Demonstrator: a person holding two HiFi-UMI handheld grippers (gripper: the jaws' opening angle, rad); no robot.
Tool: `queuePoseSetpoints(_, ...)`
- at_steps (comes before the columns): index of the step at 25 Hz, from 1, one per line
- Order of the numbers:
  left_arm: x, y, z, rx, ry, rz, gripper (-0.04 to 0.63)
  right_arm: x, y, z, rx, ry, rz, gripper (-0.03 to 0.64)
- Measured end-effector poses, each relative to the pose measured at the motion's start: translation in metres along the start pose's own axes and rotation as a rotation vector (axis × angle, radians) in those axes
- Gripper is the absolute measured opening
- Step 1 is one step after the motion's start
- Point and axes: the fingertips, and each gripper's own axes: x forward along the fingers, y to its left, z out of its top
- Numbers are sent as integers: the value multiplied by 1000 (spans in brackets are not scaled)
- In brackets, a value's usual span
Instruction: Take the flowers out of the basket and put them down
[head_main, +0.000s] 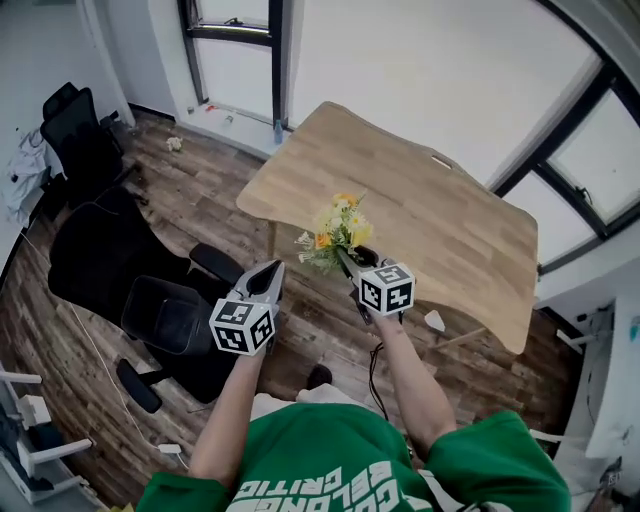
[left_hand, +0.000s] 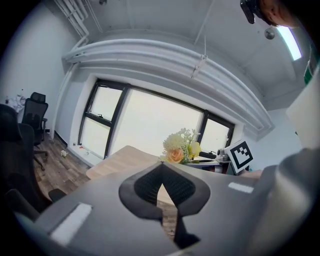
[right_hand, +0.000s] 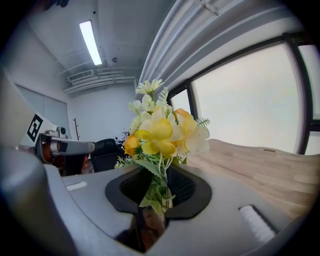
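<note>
green shirt (head_main: 330, 465) fills the bottom of the head view, and two bare forearms (head_main: 232, 405) reach out from it, each hand holding a pair of tongs side by side in the air. the right tongs (head_main: 347, 260) are clamped on the flowers (head_main: 335, 230). in the right gripper view the green stems and leaves run down between the two dark pads, which press on them from both sides. the yellow, orange and white blooms stand upright just above the tips.

the left tongs (head_main: 268, 272) are closed with nothing in them. in the left gripper view the pads meet at the tips, and only a thin wedge of table shows through the gap below.

the flowers lie to the right of the left tongs, near them but not touching. in the left gripper view they show beyond the tips, up and to the right, next to the marker cube (left_hand: 240, 156) of the right tongs. from the head view the bunch is held in the air over the near edge of a light wooden table (head_main: 440, 215).

a black office chair (head_main: 120, 270) stands on the plank floor (head_main: 190, 190) to the left, well apart from both tongs. tall windows (head_main: 235, 45) run along the far wall.
</note>
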Motion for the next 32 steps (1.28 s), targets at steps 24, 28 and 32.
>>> queuePoseSetpoints(24,206,-252,-38,126,160,-475,17,-255,-240,-57,223,-120,-483,98)
queuePoseSetpoints(28,219,-276,-45,132,177,-519,17,-275,-249,-67,244,-122,-507,98)
queuePoseSetpoints(32,234,-293,-49,145,190,-558,17,-291,-263,-72,260,-135,-541,98)
